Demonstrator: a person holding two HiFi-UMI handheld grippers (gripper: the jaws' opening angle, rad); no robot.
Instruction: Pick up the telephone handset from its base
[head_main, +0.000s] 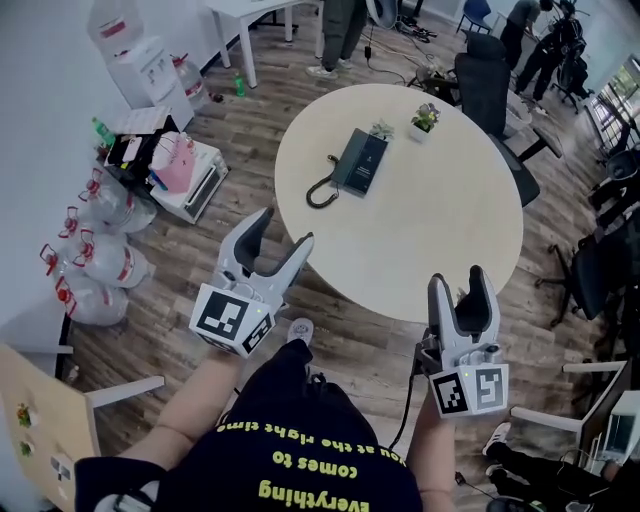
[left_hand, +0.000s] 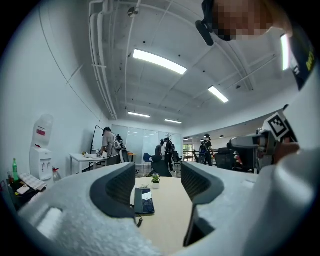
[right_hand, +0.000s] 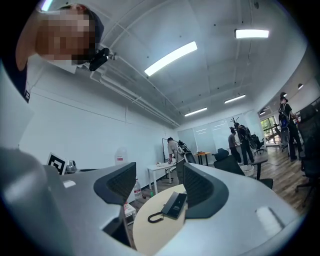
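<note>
A dark telephone (head_main: 359, 160) lies flat on the round cream table (head_main: 440, 220), toward its far left side. The handset seems to rest on the base, and its coiled cord (head_main: 320, 192) loops toward me. Both grippers hover short of the table's near edge, well away from the phone. My left gripper (head_main: 283, 232) is open and empty, and the right gripper (head_main: 459, 281) is open and empty as well. In the left gripper view the telephone (left_hand: 144, 200) shows between the spread jaws of that gripper (left_hand: 157, 184). The right gripper (right_hand: 159, 186) likewise frames the telephone (right_hand: 175, 204) and its cord (right_hand: 155, 217).
Two small potted plants (head_main: 425, 118) (head_main: 381, 130) stand on the table beyond the phone. Dark office chairs (head_main: 488, 85) crowd the table's far right. Large water bottles (head_main: 100, 262) and a water dispenser (head_main: 135, 55) line the left wall. People (head_main: 341, 30) stand at the back.
</note>
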